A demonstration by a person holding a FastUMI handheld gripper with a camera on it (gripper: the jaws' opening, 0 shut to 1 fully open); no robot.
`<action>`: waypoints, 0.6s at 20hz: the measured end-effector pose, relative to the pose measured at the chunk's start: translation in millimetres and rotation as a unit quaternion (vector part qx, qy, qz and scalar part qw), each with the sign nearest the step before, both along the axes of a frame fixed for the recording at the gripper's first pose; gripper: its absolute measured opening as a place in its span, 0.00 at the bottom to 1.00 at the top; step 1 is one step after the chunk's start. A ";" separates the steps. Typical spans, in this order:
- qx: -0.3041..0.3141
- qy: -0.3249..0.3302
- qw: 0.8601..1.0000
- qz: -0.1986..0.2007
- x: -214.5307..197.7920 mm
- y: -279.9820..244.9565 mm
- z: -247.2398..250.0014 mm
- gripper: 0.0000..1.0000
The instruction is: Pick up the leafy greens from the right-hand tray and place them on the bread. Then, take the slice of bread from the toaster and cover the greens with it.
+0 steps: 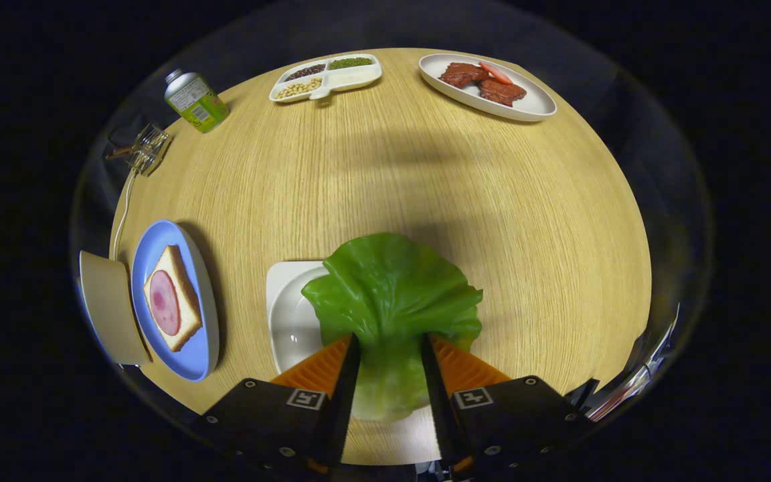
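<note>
Pale wood grain runs across the round tabletop (385,167), with dark booth space beyond its rim. At the far left edge lies a small clear plastic piece (146,148) with a white cord trailing from it, and just beyond that a green-labelled can (195,100) rests tilted on its side. Nearer, on the left side, a beige toaster (110,308) shows partly at the table's edge, touching or just beside a blue plate (191,348). On that plate sits a slice of bread (185,294) topped with a round pink slice of ham (164,302). Across the far side, a white divided dish (352,77) holds dark beans, green beans and pale beans in separate compartments. Close in, a white square tray (285,314) lies just ahead of the left finger, partly covered by the leafy greens (392,288). The greens, one broad crinkled leaf, sit between the fingers of the gripper (390,348), which is closed on the pale stem end, both fingers pressing against it, with the darker leaf fanning out ahead of the tips above the tray and tabletop. To the far right, a white oval plate (533,107) carries reddish-brown meat pieces (486,84) and a red strip laid on top.
</note>
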State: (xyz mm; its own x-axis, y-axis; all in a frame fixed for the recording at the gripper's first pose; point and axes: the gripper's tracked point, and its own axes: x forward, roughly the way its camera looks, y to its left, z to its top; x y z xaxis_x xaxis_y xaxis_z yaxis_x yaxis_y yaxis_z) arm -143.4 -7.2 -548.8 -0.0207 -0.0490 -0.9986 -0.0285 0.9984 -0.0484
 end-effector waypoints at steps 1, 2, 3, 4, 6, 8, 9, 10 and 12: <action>0.000 -0.003 1.000 -0.007 0.1 -2.5 0.2 0.49; -0.001 -0.005 1.000 -0.014 0.2 -4.9 0.5 0.35; -0.002 -0.009 1.000 -0.023 -0.7 -7.2 1.0 0.28; -0.002 -0.014 0.999 -0.031 -0.8 -7.8 1.5 0.17; 0.016 -0.018 0.999 -0.046 -3.3 -0.6 4.8 0.09; 0.022 -0.030 0.998 -0.043 -2.5 4.0 11.1 0.04; 0.031 -0.034 0.998 -0.039 -1.9 9.3 15.9 0.04; 0.039 -0.038 0.998 -0.035 -2.0 15.9 20.7 0.04; 0.041 -0.046 0.998 -0.027 -0.9 21.2 29.0 0.04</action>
